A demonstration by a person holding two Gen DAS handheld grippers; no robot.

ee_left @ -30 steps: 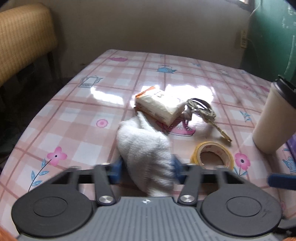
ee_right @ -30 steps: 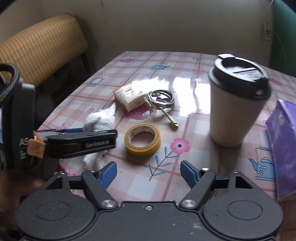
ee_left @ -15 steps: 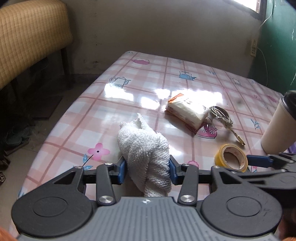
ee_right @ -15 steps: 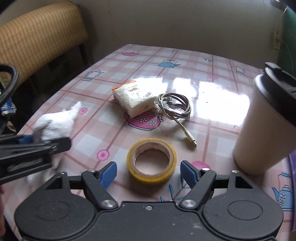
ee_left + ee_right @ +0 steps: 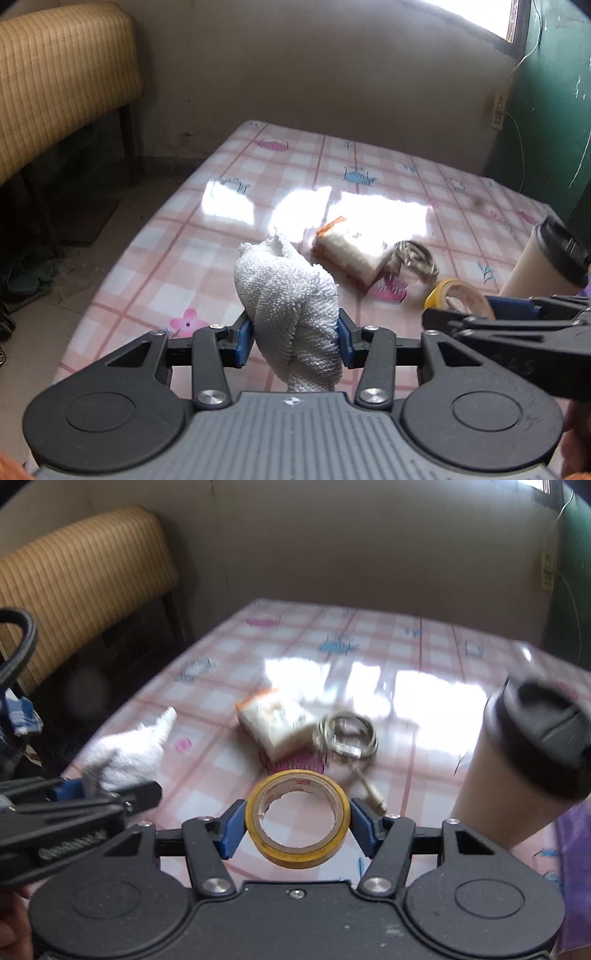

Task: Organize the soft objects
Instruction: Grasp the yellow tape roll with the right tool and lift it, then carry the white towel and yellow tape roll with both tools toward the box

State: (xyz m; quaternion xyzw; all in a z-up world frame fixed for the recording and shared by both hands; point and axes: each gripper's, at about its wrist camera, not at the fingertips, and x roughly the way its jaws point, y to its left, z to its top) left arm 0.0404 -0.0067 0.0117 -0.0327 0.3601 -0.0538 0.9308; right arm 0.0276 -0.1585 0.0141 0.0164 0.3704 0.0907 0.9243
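My left gripper is shut on a white towel and holds it lifted above the table's near left part; the towel also shows in the right wrist view. My right gripper is shut on a yellow tape roll, its blue pads touching both sides; the roll also shows in the left wrist view. A soft tissue pack lies mid-table, also in the left wrist view.
A coiled cable lies right of the tissue pack. A paper cup with a black lid stands at the right, a purple pack beside it. The checked tablecloth ends at the left edge. A woven chair stands left.
My left gripper lifted the towel off the table and drew back to the left. My right gripper moved forward and closed around the tape roll.
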